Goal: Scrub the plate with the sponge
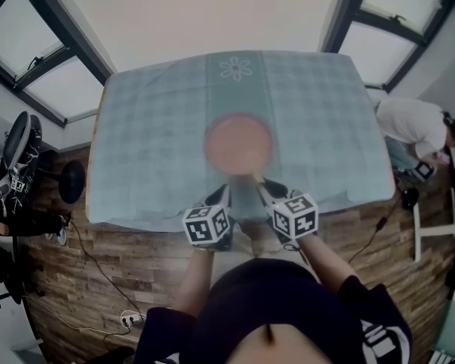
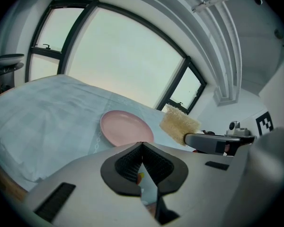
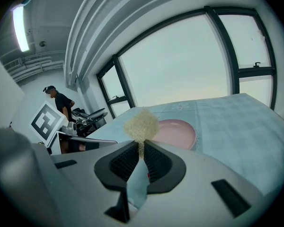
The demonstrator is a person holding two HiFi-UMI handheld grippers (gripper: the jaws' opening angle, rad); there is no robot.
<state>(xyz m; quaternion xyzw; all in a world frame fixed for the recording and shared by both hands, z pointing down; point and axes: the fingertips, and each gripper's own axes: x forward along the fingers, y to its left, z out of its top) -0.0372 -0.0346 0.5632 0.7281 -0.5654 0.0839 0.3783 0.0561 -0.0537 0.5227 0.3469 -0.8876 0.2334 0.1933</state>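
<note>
A round pink plate [image 1: 239, 142] lies in the middle of the table's teal cloth [image 1: 152, 127]. Both grippers hover over the near table edge, short of the plate. My right gripper [image 1: 264, 184] is shut on a small beige sponge [image 1: 256, 178], which sticks out past the jaws toward the plate's near rim. In the right gripper view the sponge [image 3: 141, 124] is pinched at the jaw tips, with the plate [image 3: 176, 132] just behind it. My left gripper [image 1: 221, 192] is shut with nothing in it; its view shows the plate [image 2: 127, 128] ahead and the sponge [image 2: 180, 125] to the right.
A person in a white shirt [image 1: 413, 123] bends down right of the table. Dark equipment [image 1: 19, 165] and a black stool [image 1: 72, 180] stand at the left. Cables [image 1: 98, 268] run over the wooden floor. Windows line the far wall.
</note>
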